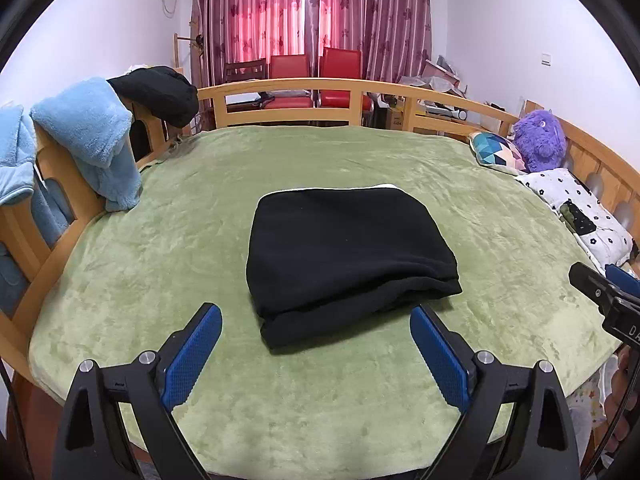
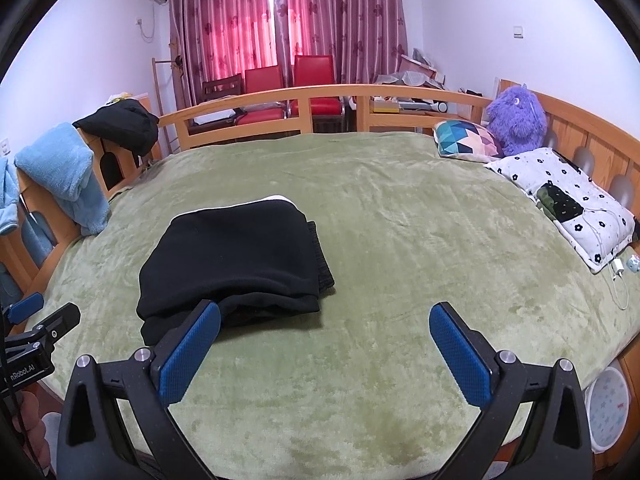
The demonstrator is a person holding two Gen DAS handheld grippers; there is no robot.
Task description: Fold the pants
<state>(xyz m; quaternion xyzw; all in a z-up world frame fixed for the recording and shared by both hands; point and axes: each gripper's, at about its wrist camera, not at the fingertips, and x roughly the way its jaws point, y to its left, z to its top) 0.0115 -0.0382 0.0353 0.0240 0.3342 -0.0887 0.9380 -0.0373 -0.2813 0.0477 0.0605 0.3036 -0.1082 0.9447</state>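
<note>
The black pants [image 1: 344, 256] lie folded into a thick rectangular stack on the green bed cover [image 1: 160, 264]. A thin white edge shows at the stack's far side. My left gripper [image 1: 316, 320] is open and empty, just in front of the stack's near edge. In the right wrist view the pants [image 2: 236, 256] lie to the left. My right gripper [image 2: 325, 320] is open and empty, with its left finger [image 2: 192, 344] beside the stack's near right corner. Each gripper shows at the edge of the other's view.
A wooden bed rail [image 1: 304, 88] rings the bed. Blue fleece [image 1: 92, 136] and a dark garment [image 1: 160, 94] hang over it on the left. A patterned cushion [image 2: 468, 140], a purple plush toy [image 2: 516, 118] and a flowered pillow [image 2: 568, 204] lie at the right.
</note>
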